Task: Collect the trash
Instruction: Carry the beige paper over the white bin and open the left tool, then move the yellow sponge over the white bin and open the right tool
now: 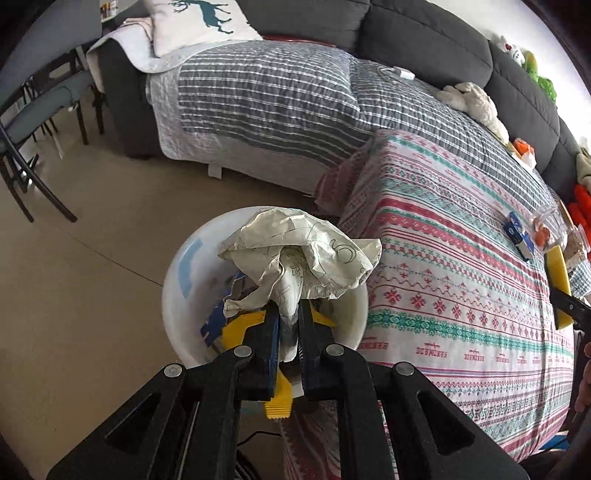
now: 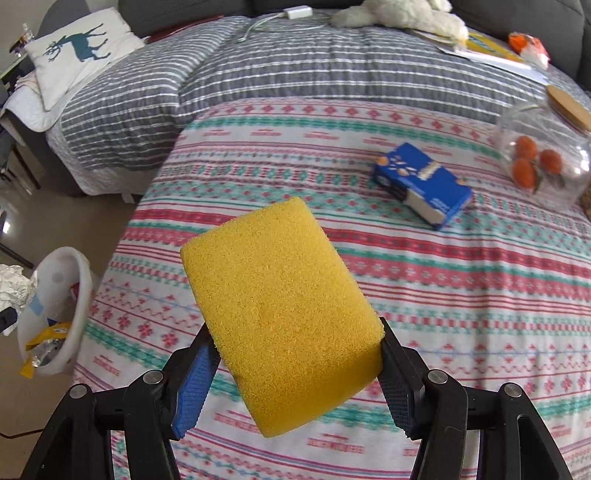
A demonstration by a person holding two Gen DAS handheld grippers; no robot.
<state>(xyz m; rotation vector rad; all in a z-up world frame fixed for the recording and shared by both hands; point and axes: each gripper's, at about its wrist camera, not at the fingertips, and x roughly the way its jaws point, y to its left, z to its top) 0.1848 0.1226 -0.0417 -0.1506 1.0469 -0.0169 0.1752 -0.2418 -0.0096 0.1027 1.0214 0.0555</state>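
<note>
Patterned bedding covers most of both views: a red, teal and white blanket [image 2: 406,288] lies over a grey striped quilt [image 1: 266,92] on a bed, with a dark sofa back [image 1: 424,37] behind it and tan floor [image 1: 74,277] beside it. On the floor, against the blanket's hanging edge, stands a white bin [image 1: 173,291]; its far side and most of its contents are hidden in the left wrist view, where only bits of blue and yellow wrapper show.

The left gripper [image 1: 287,314] has its fingers nearly closed, pinching the tail of a crumpled paper [image 1: 303,254] that hangs over the bin's mouth; the print on the paper cannot be read.

The right gripper [image 2: 295,354] holds its fingers wide apart, clamped on the sides of a yellow sponge [image 2: 280,314] raised above the blanket. The sponge blocks the blanket behind it, and its underside is unseen.

Farther up the blanket lie a blue box [image 2: 424,184] and a clear jar [image 2: 543,162] on its side with orange fruit inside, cut off by the frame edge. A white plush toy [image 2: 399,14] is cropped at the top.
</note>
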